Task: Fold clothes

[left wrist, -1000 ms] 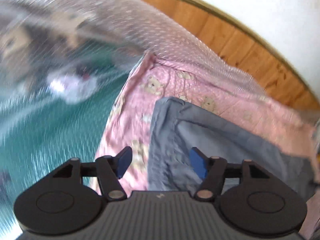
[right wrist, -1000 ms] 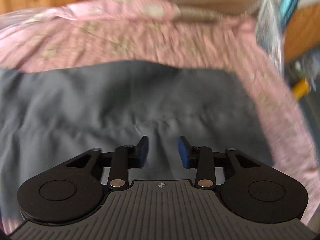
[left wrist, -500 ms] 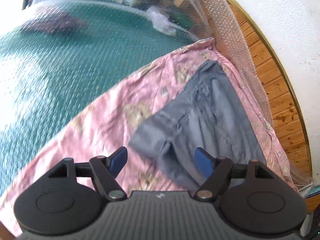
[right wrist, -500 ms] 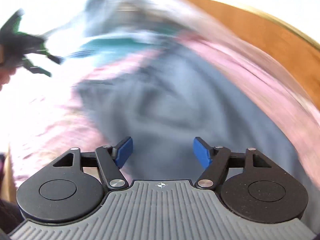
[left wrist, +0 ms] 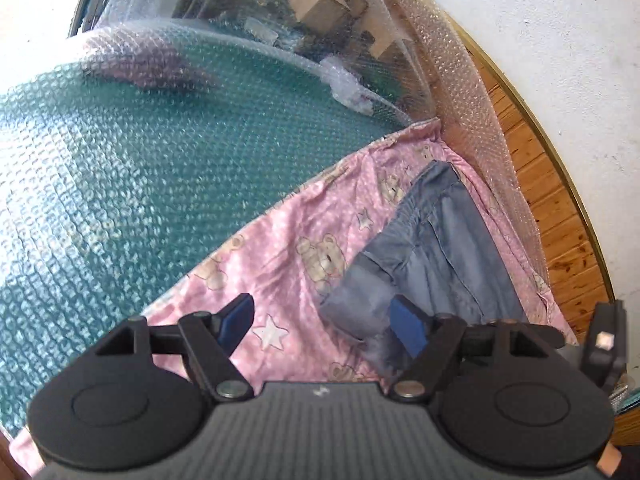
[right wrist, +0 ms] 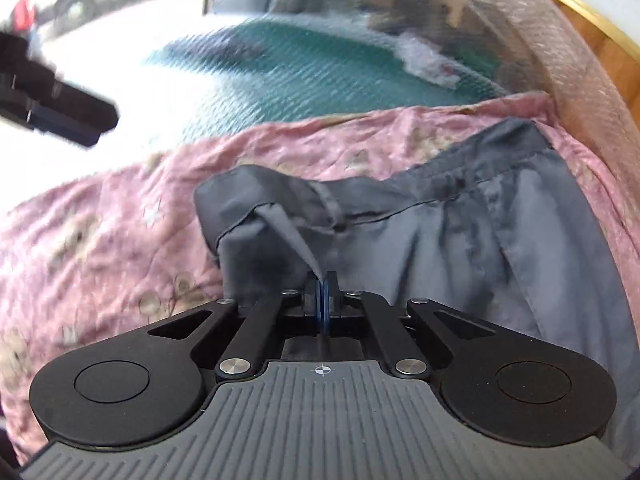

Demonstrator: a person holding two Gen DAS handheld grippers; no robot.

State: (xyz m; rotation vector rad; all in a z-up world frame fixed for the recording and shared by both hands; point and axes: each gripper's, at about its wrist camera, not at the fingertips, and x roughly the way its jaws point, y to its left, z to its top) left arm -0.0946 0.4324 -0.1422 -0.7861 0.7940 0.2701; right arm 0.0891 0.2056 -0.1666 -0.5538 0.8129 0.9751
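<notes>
A grey garment lies on a pink bear-print sheet, along its right side near the wooden wall. My left gripper is open and hovers above the sheet, its right finger over the garment's near corner. In the right wrist view my right gripper is shut on a pinched fold of the grey garment, near its left corner, which is lifted and bunched. The left gripper shows at the upper left of the right wrist view, apart from the cloth.
A teal surface under bubble wrap lies left of and beyond the sheet. Cardboard boxes sit behind plastic at the back. A wooden panel with a gold edge and a white wall bound the right side.
My right gripper, open half a second ago, has closed on a fold of the grey garment. Both views swung round over the last second; the left gripper stayed open above the sheet.
</notes>
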